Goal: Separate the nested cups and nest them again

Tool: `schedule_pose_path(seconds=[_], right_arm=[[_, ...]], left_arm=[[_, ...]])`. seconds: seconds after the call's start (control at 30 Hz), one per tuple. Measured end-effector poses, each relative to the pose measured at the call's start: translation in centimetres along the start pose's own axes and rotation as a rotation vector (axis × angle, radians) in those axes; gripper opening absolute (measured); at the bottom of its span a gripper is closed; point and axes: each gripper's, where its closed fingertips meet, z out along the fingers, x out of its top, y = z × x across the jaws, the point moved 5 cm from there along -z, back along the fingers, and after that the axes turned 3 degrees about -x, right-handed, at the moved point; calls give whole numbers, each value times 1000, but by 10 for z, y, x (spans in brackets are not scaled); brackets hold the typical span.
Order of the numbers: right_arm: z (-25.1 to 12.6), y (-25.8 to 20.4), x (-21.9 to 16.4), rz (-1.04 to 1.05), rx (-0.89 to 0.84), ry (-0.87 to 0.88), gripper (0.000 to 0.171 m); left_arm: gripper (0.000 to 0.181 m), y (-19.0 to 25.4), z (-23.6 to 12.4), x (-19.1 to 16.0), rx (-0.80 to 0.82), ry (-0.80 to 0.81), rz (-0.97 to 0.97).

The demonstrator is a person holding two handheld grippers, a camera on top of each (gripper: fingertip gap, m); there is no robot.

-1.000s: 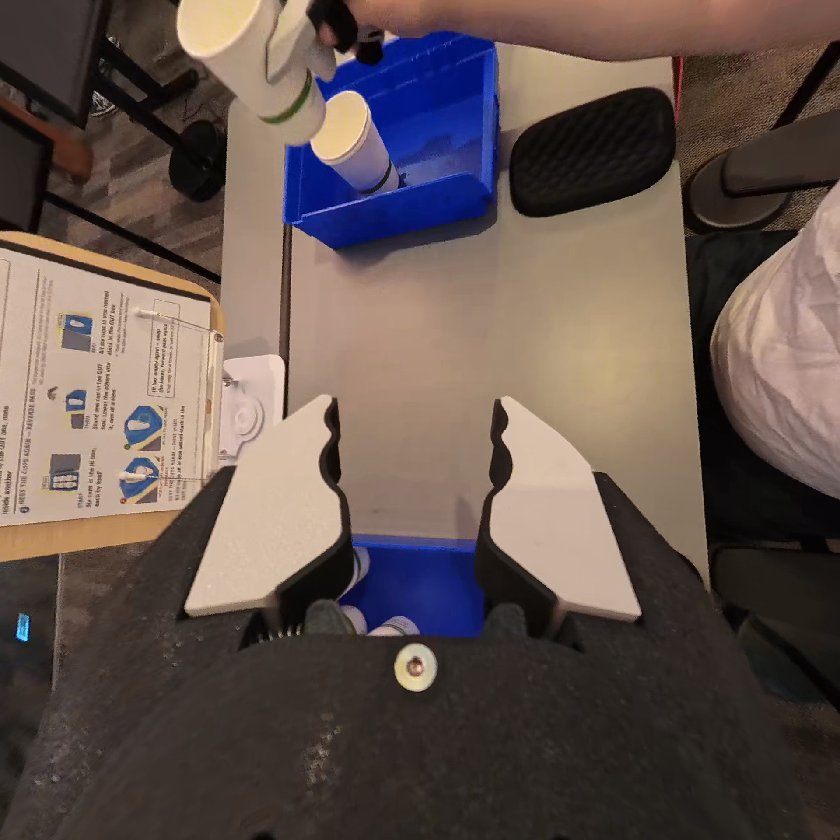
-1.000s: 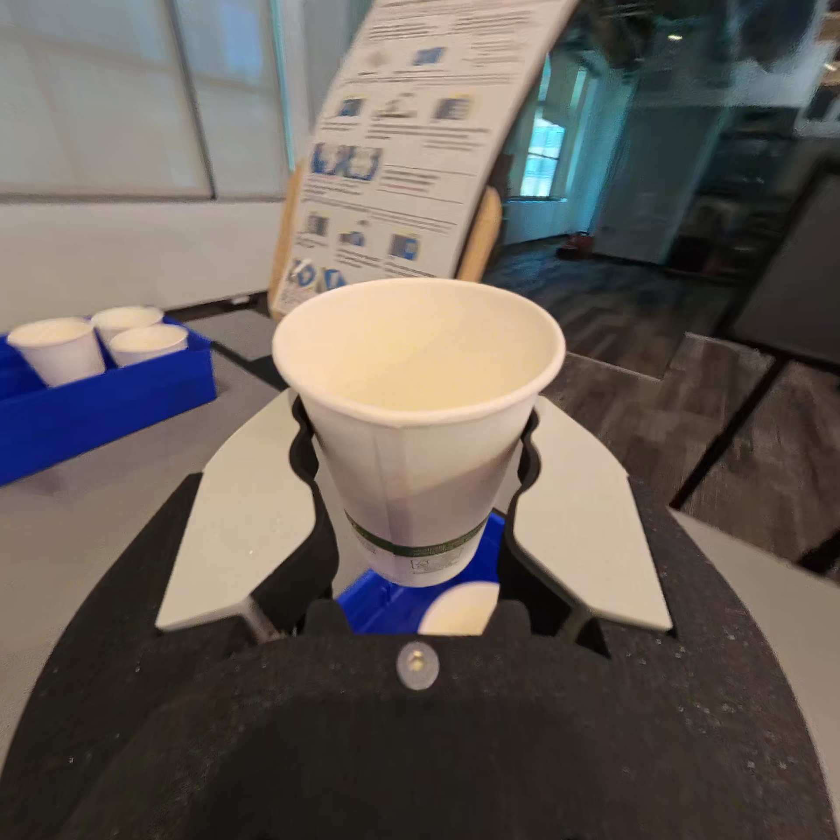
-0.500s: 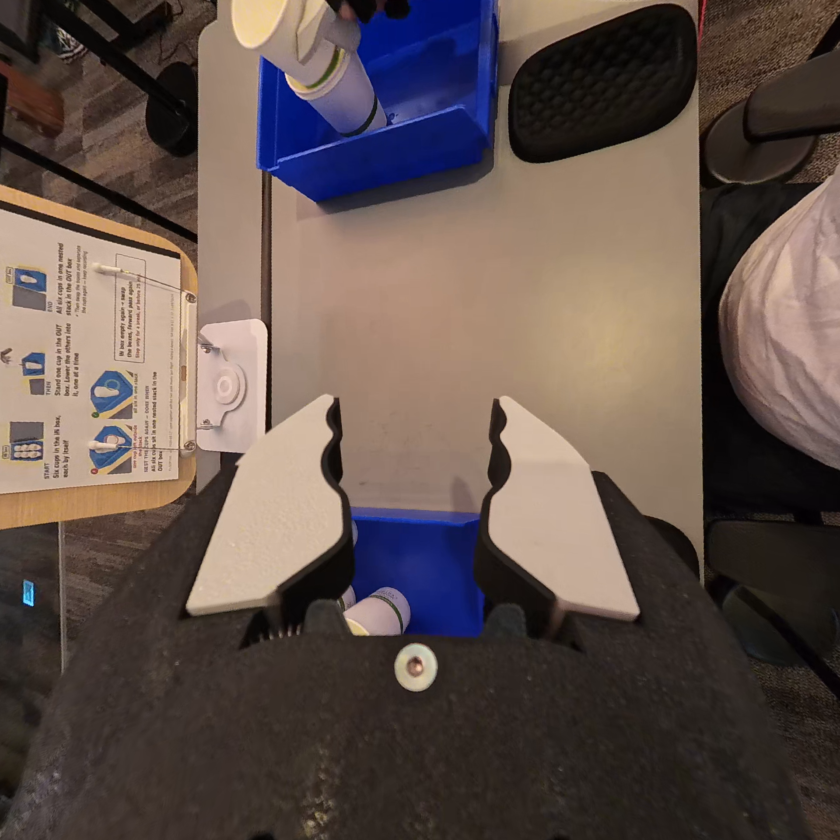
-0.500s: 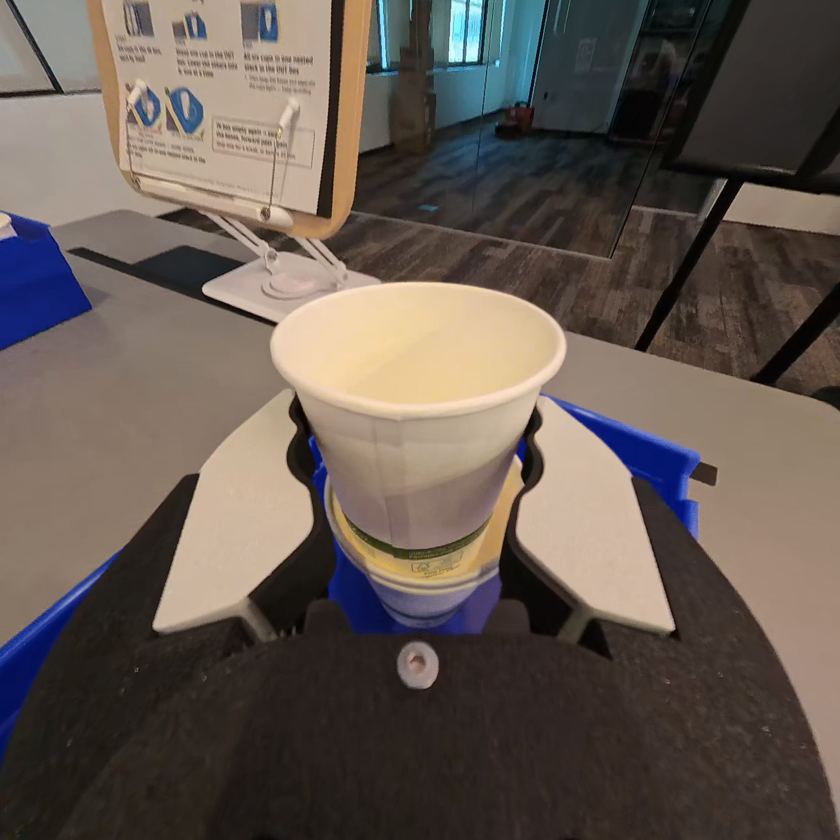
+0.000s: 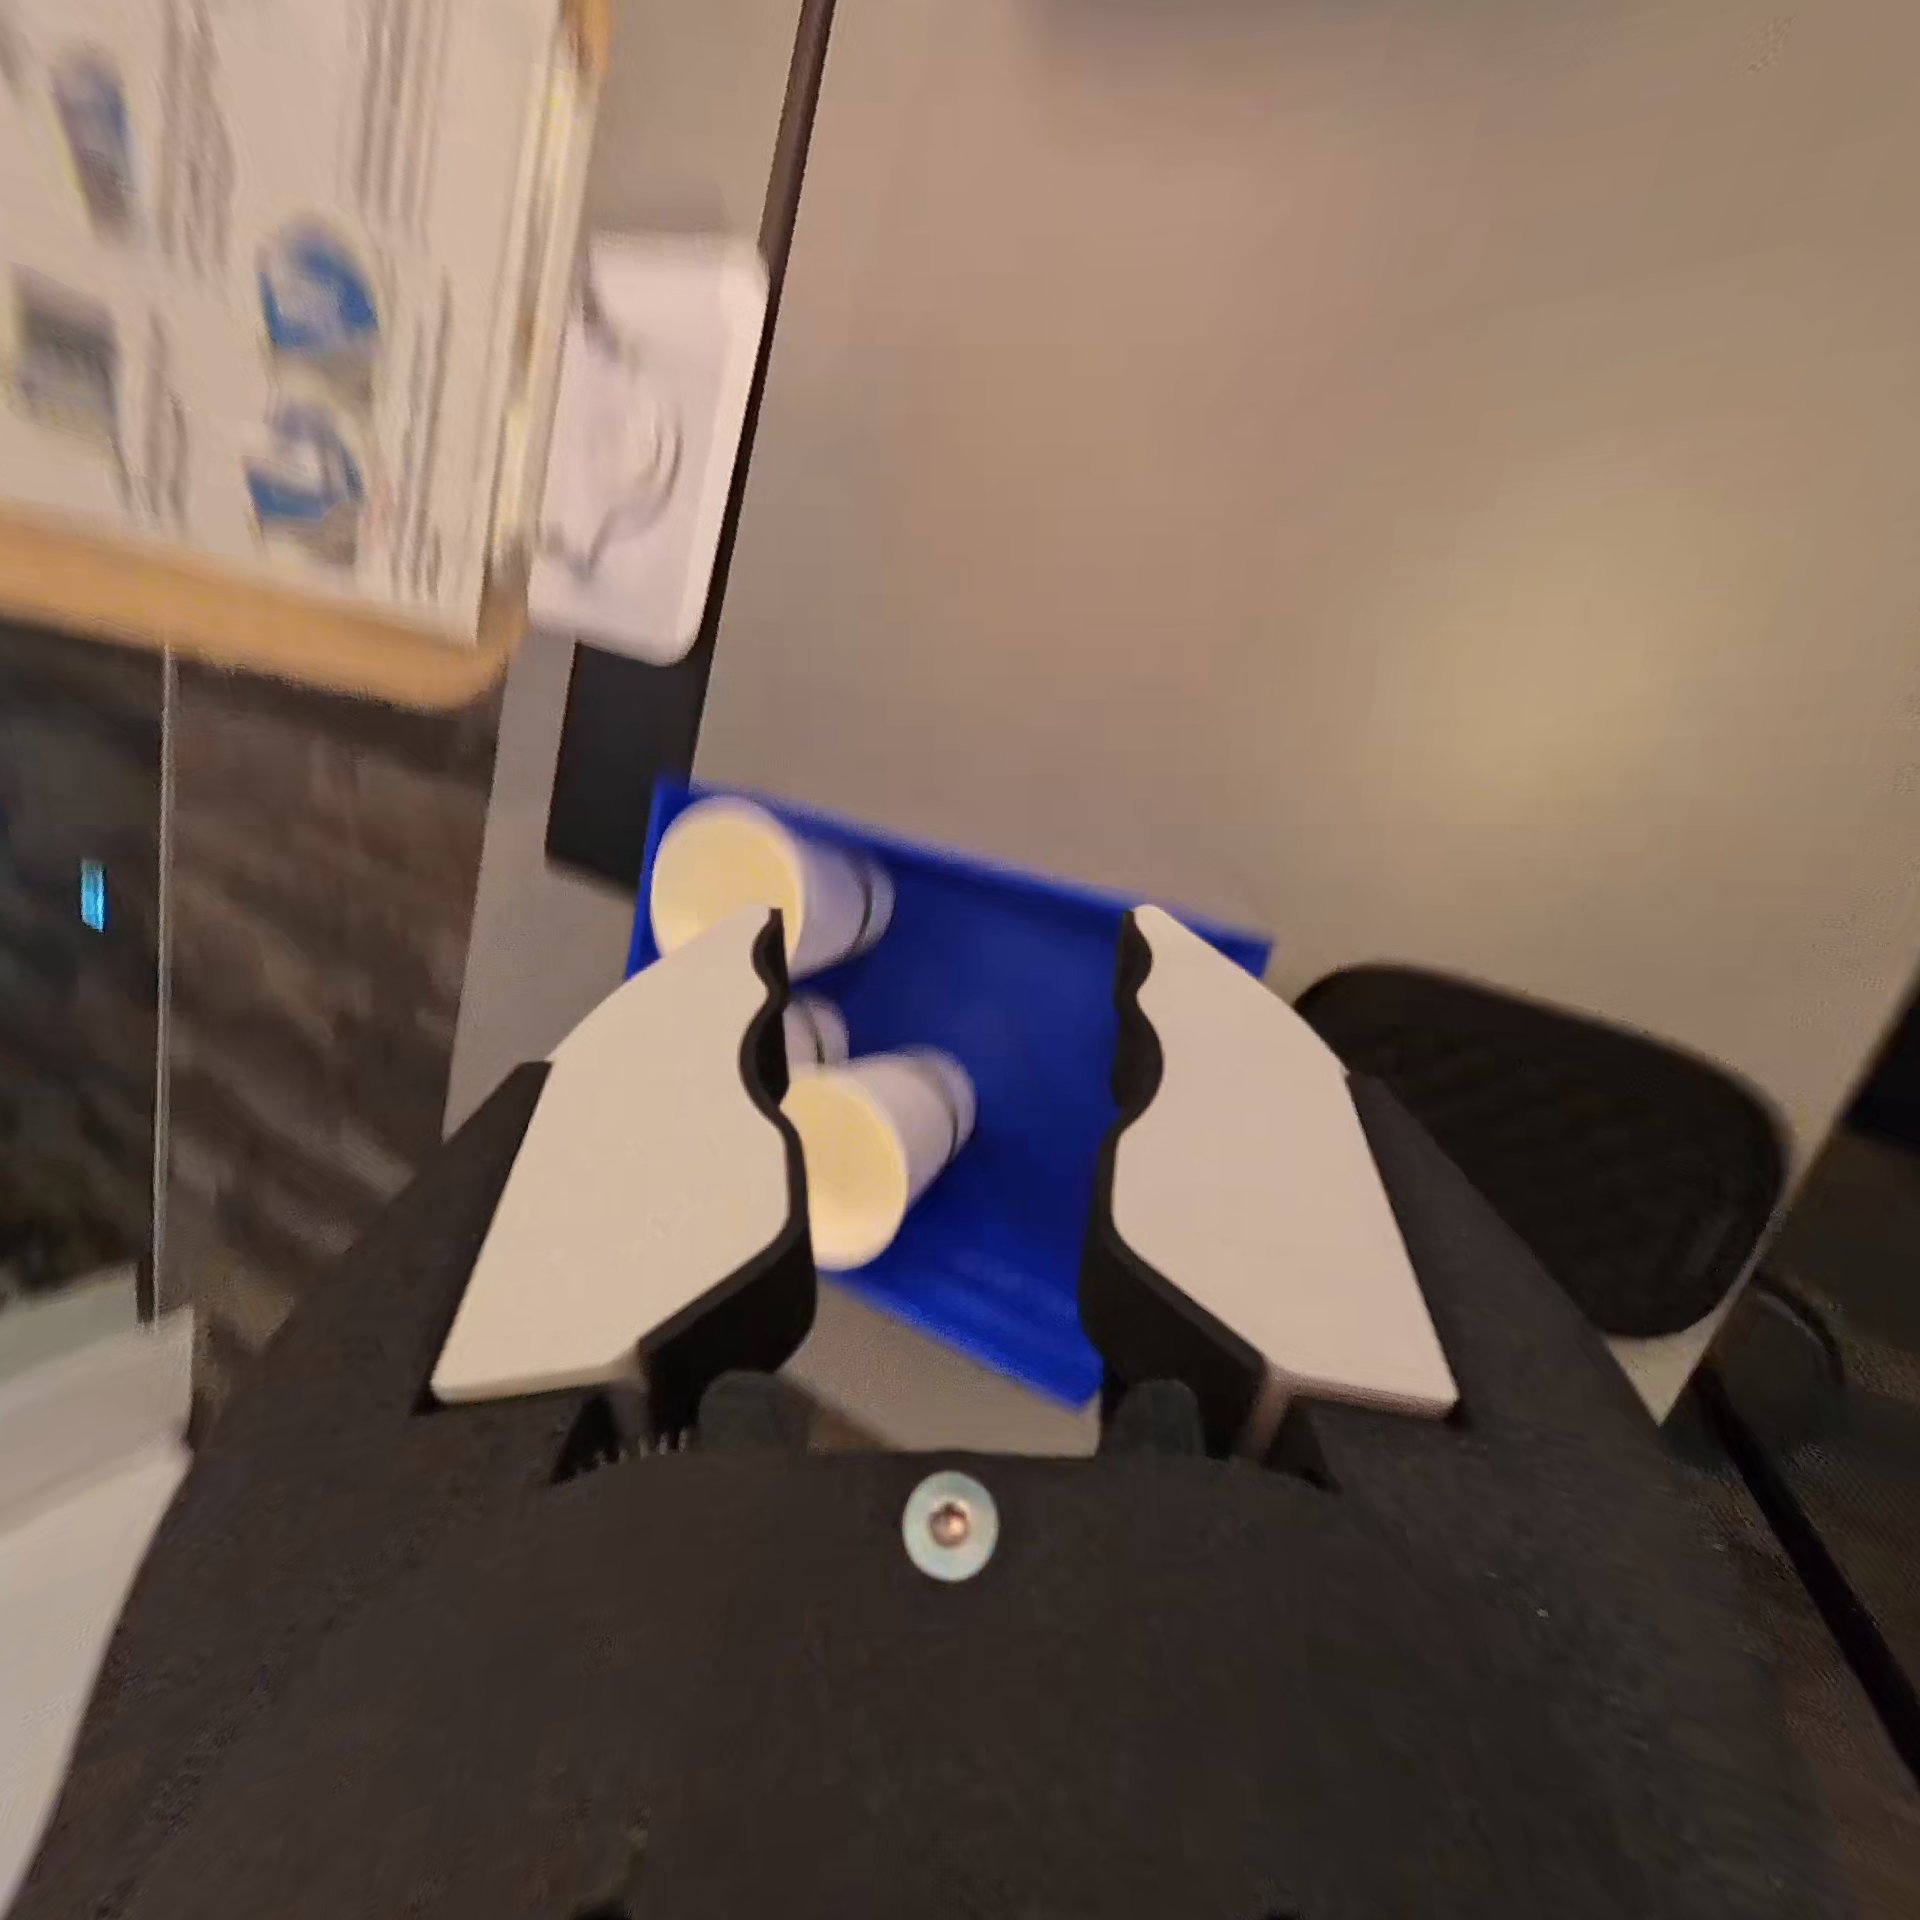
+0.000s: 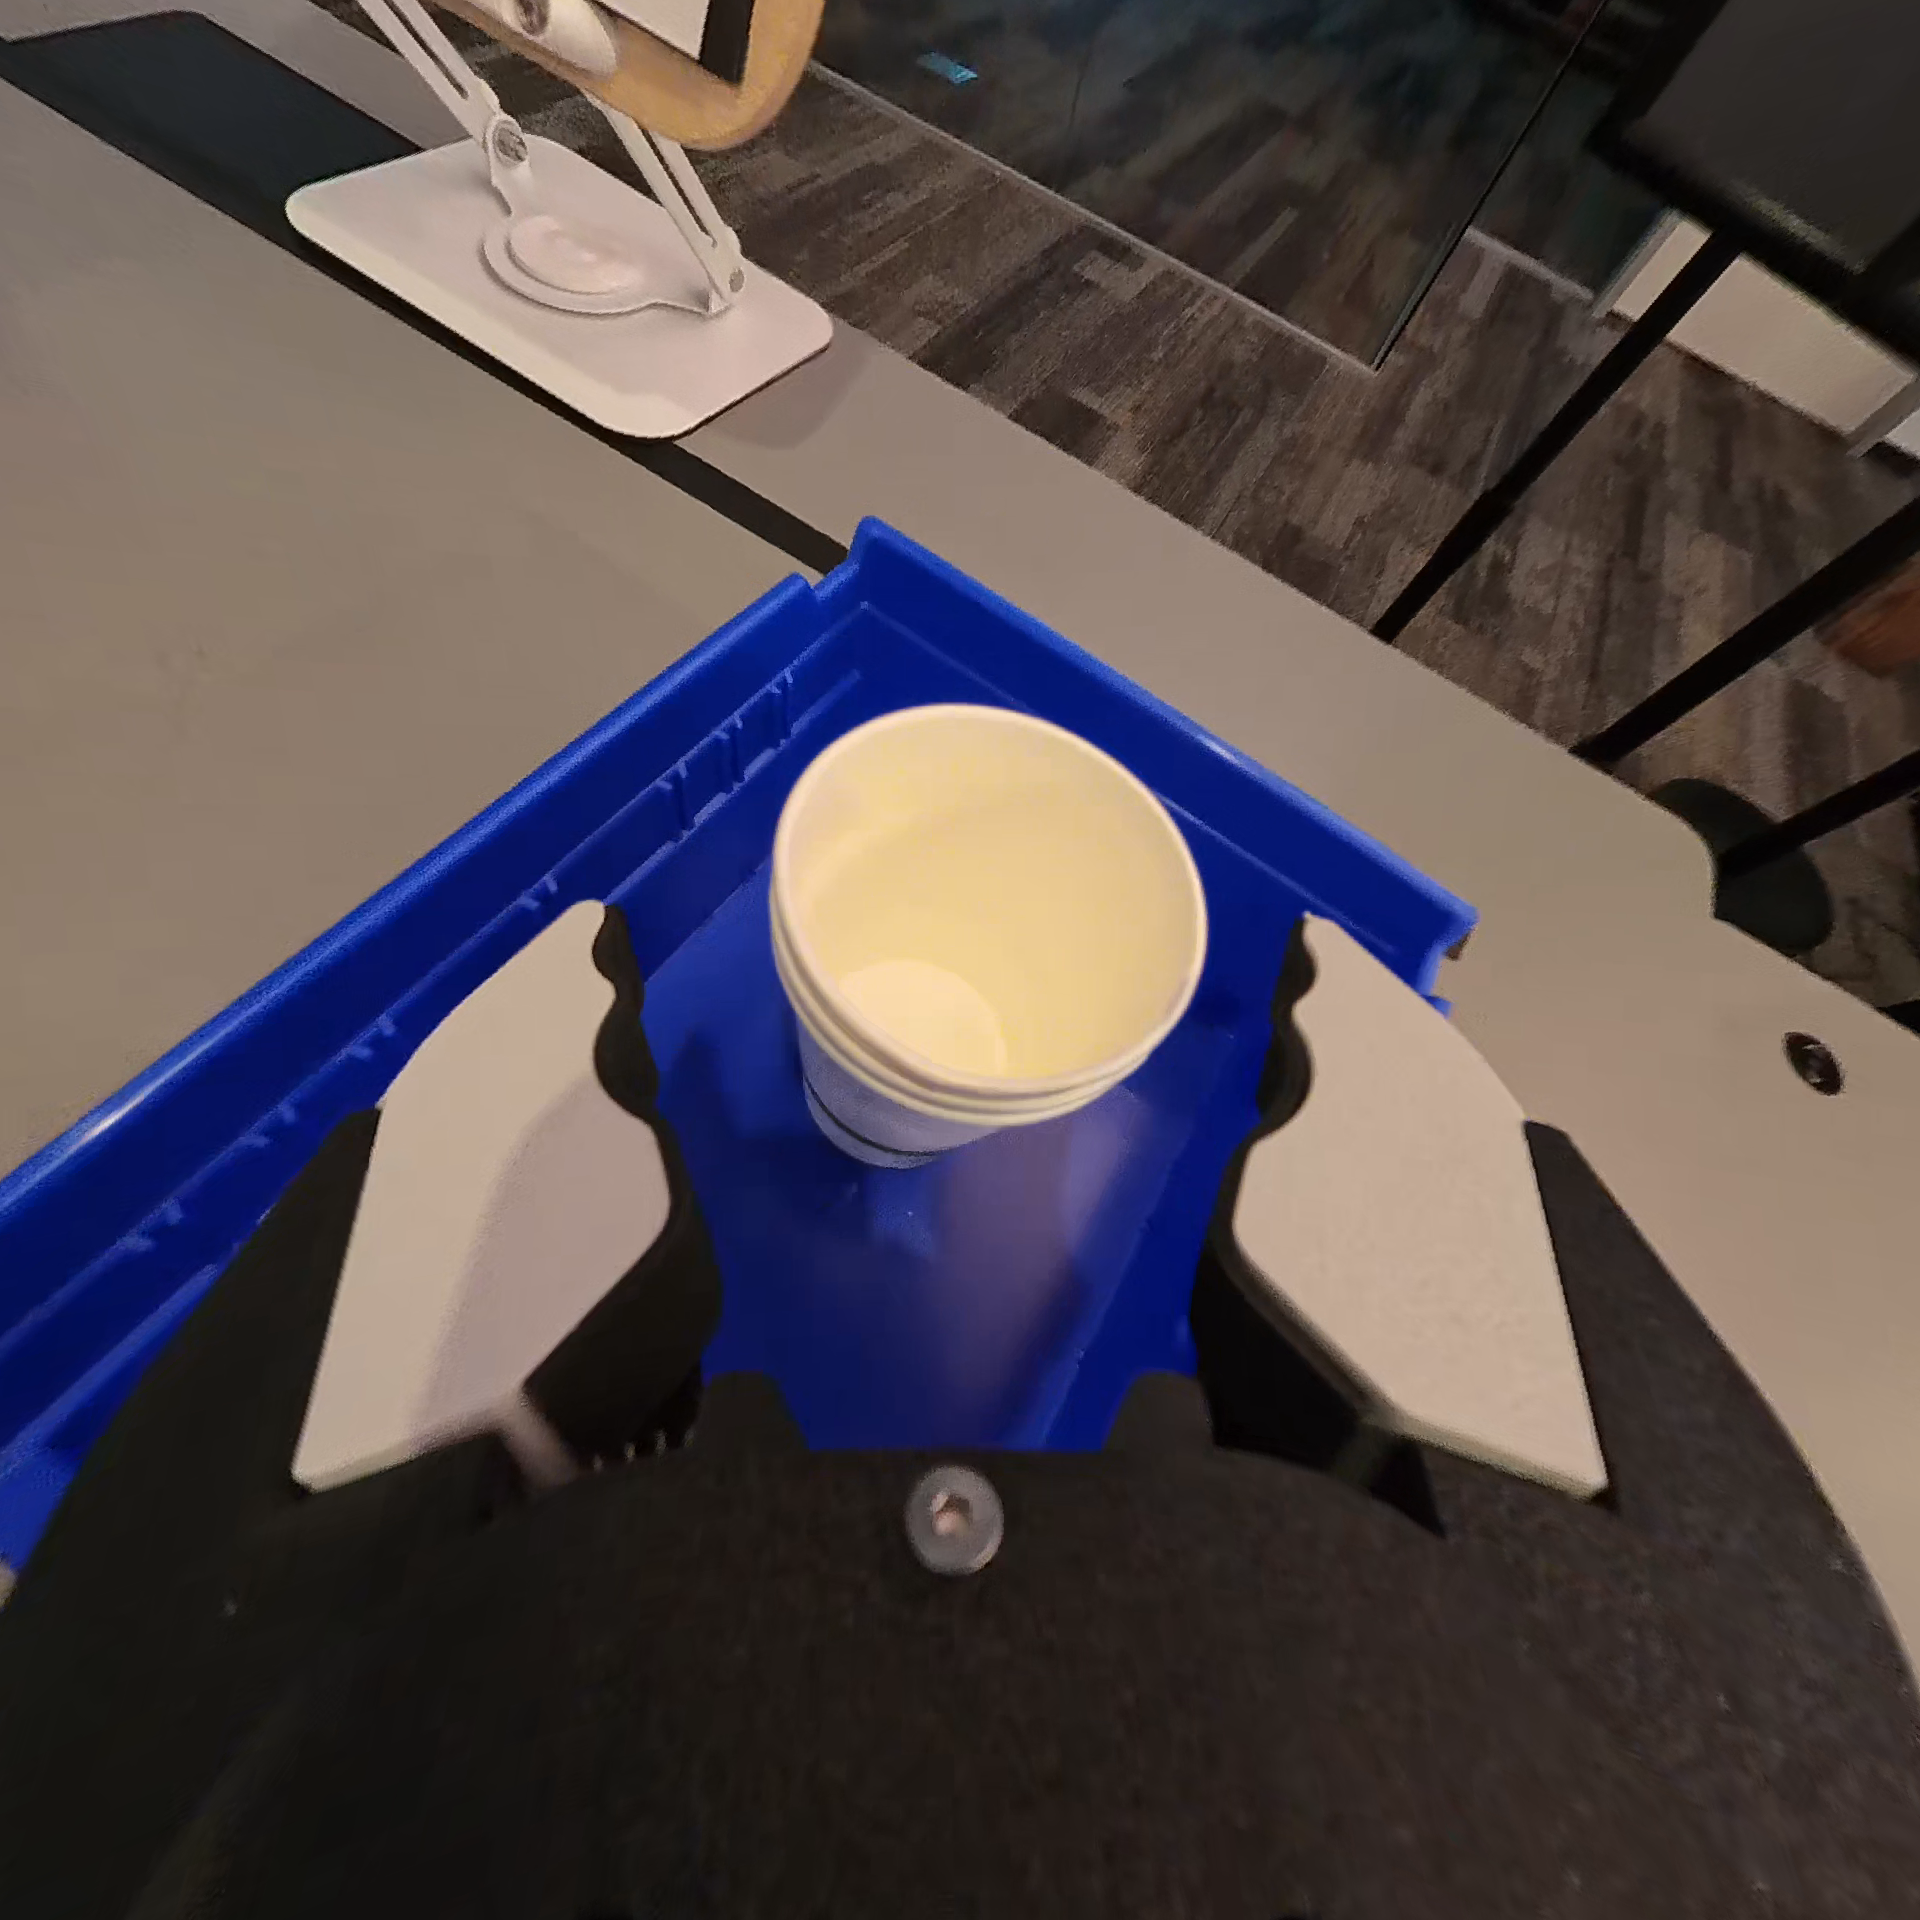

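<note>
In the right wrist view we look down on a stack of nested cups [image 6: 987,935] standing upright in the far part of a blue bin [image 6: 665,790]. They are white paper cups with pale cream insides; several rolled rims sit one just above another, and a thin dark band circles the outer cup near its base. The right gripper [image 6: 945,966] is spread wide and grasps nothing — its grey fingers [image 6: 478,1164] stand to either side of the stack, apart from it. The bin rests on a grey table [image 6: 260,499], and on the far left of the table stands the white base of a stand [image 6: 561,281] carrying a wooden-edged board.

The left wrist view is blurred by motion. The left gripper [image 5: 945,945] is likewise released and empty. Beyond its fingers we see a second blue bin [image 5: 1018,1091] on the table, with single cups [image 5: 883,1143] in it: one [image 5: 748,883] at the bin's far left corner, another nearer, and a sliver of a third between them behind the left finger. These too are white with cream interiors, and a dark band near the base.

To the far left is the board with an instruction sheet [image 5: 260,291] of blue pictures and lines of print — too smeared to read. Any marks on the cups are too small to make out. A black textured pad [image 5: 1558,1143] lies on the right, just beside the bin.
</note>
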Motion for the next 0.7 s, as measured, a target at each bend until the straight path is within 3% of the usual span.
schedule_pose_path(seconds=[0.1, 0.23, 0.43, 0.7], right_arm=[[-16, -4, 12, -42, -10, 22, 116], [-32, -19, 35, -81, 18, 92, 115], [-40, -49, 60, -161, 84, 139, 113], [-42, -79, 74, -265, 134, 179, 104]], left_arm=[[57, -22, 47, -72, 24, -221, -116], [50, -24, 101, -131, -20, -316, -220], [49, -27, 140, -157, 26, -437, -201], [10, -22, 154, -170, -30, -495, -200]])
